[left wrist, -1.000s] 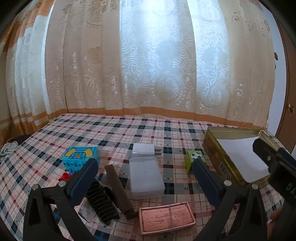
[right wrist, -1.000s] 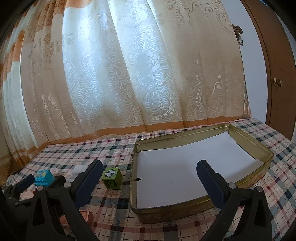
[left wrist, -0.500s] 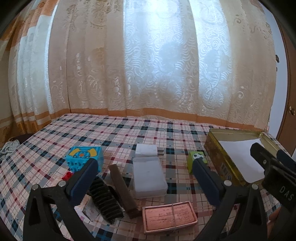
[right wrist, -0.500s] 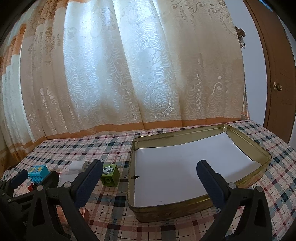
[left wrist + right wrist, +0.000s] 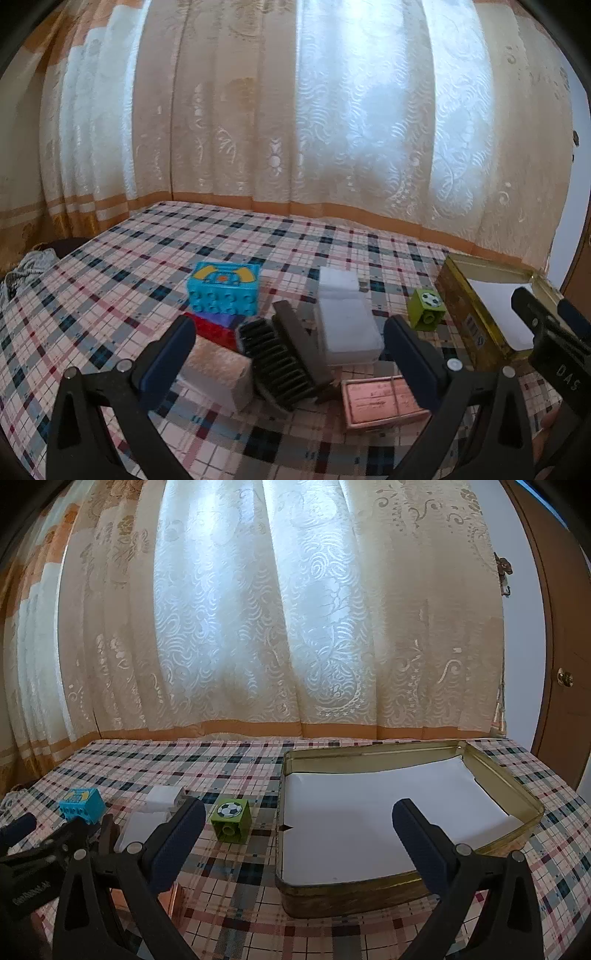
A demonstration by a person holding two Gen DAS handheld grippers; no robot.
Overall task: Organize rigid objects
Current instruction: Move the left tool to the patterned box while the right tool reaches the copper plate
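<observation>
The left gripper (image 5: 288,347) hangs with its jaws spread wide and holding nothing, above a tight cluster on the plaid tablecloth (image 5: 122,266): a blue toy block (image 5: 223,291), a red block (image 5: 214,328), a black ribbed piece (image 5: 275,363), a dark bar (image 5: 301,341) and a white box (image 5: 347,325). The bar's long axis runs from the far left toward the near right, and the white box lies roughly parallel. A copper-coloured flat tin (image 5: 384,402) sits nearest the camera. Bare cloth stretches behind the cluster to the curtain (image 5: 332,129).

The right gripper (image 5: 295,830) is likewise open and empty, over the near left part of the gold tin tray (image 5: 517,790), which is lined with white paper. Only this view shows the tray's full rim and the door (image 5: 565,646). The green football block (image 5: 231,819) stands just left of the tray, apart from it.
</observation>
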